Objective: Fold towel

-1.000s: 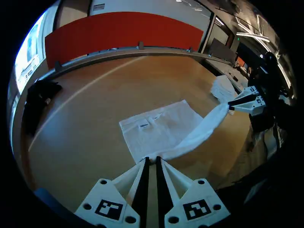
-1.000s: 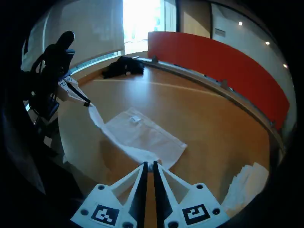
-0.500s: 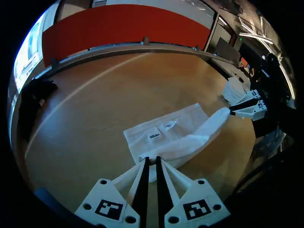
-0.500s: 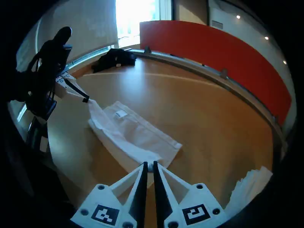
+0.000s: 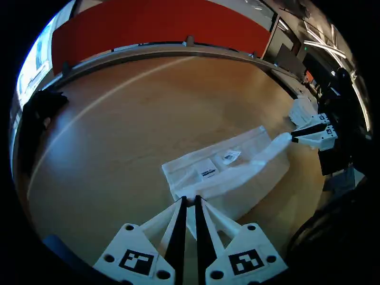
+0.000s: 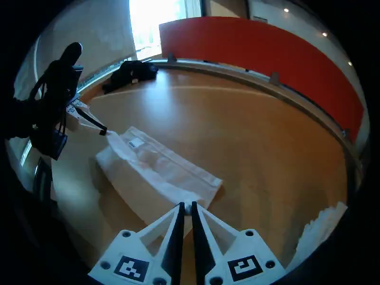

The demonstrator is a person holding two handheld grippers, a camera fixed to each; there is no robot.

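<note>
pinching towel (image 5: pixel 223 168) edge w/ l tool (image 5: pixel 189 202) & r tool (image 6: pixel 186 206) over wood table (image 5: pixel 142 109); black bag (image 5: pixel 40 107), cloth stack (image 5: pixel 302 109) well apart.

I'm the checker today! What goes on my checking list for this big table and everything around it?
Surface: wooden table, light brown.
Job's things: white towel, lying flat with two labels facing up; one edge is held up between the grippers, over the flat part.
Clutter: pile of white cloths at the table edge; black bundle on the far side.
Grippers: left gripper and right gripper, each pinching a towel corner.
Cables: nothing seen.
Surroundings: red panel behind the table; bright window.
</note>
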